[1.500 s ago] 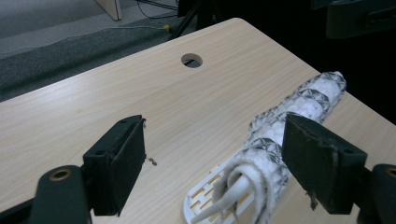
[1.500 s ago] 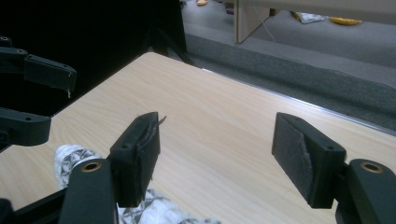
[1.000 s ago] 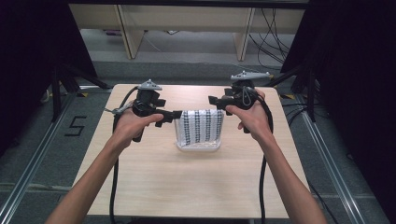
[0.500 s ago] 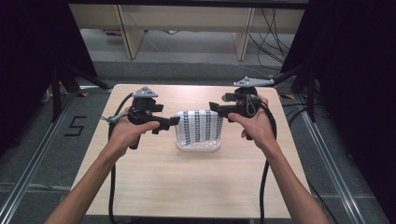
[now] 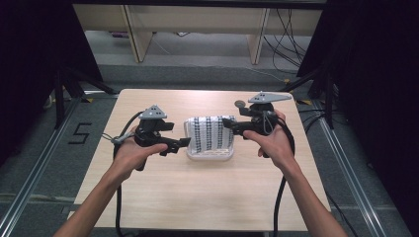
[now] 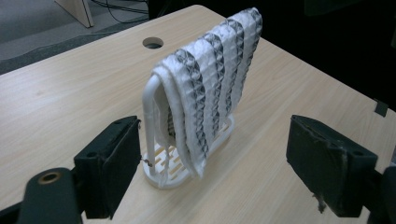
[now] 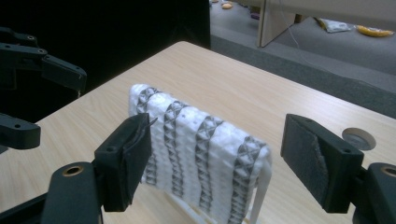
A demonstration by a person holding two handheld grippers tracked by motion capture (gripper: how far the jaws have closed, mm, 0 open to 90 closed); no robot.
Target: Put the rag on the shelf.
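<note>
Now both open tongs, left tongs (image 5: 182, 143) and right tongs (image 5: 228, 123), have closed in beside the white-and-grey patterned cloth (image 5: 211, 134) draped over a white rack (image 6: 161, 173) mid-desk, probably preparing to grasp it.

1. The tabletop (image 5: 197, 197) is light wood, smooth and matt.
2. The towel (image 6: 210, 79) is soft white cloth with bumpy grey stripes.
3. The rack (image 6: 152, 107) under it is smooth, shiny white plastic.
4. The left tool (image 6: 212, 172) has matt black pads.
</note>
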